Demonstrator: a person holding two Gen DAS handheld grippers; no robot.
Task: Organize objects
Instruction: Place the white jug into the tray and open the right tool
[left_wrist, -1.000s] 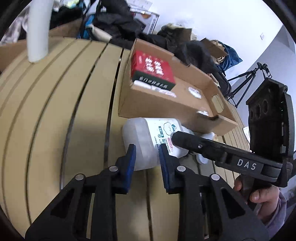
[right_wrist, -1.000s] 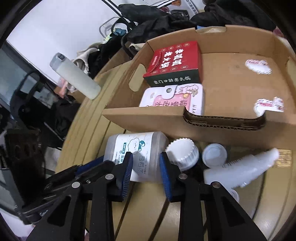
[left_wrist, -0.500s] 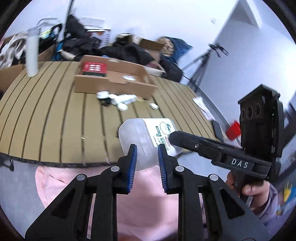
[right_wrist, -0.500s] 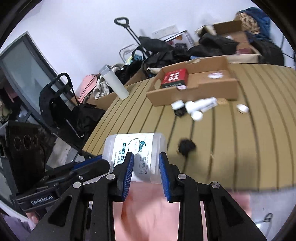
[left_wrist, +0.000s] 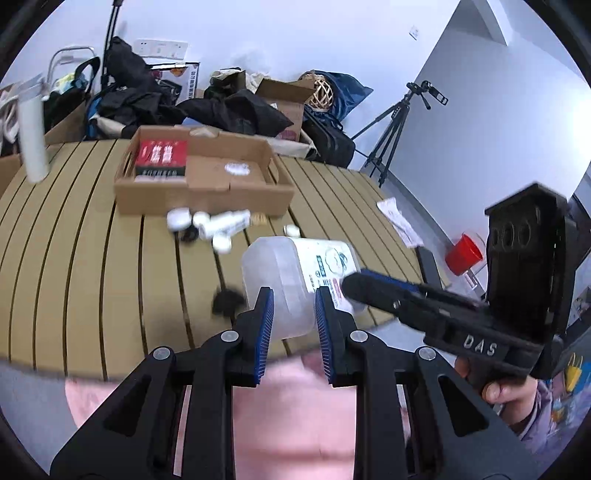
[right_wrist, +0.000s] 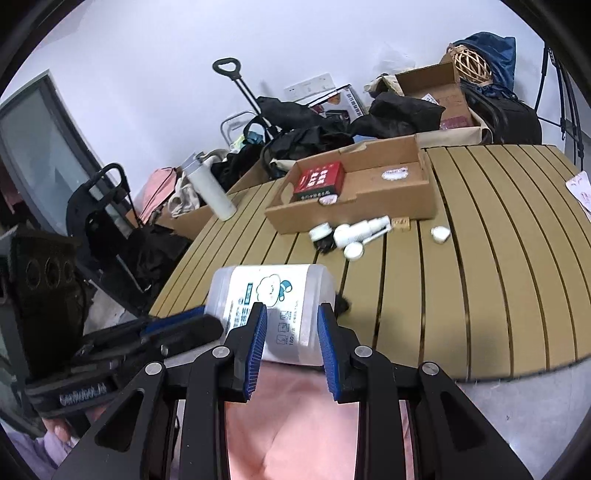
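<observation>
Slatted surface (left_wrist: 92, 240) carries one cardboard tray (left_wrist: 199, 195); nearer than it, both claws, left (left_wrist: 293, 317) and right (right_wrist: 291, 334), clamp one cotton-swab jar (left_wrist: 295, 277). Only the left view shows the tripod (left_wrist: 391, 136).

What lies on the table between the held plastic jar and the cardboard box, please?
Small white bottles and caps with a dark clump beside them, then bare slats, between jar and box; both views show it.

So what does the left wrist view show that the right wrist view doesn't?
Only the left wrist view: a red cup and a tripod. Only the right wrist view: a dark window and a black cart. Both share the plastic container gripped by both hand-held grippers, the cardboard tray and the slatted table.
</observation>
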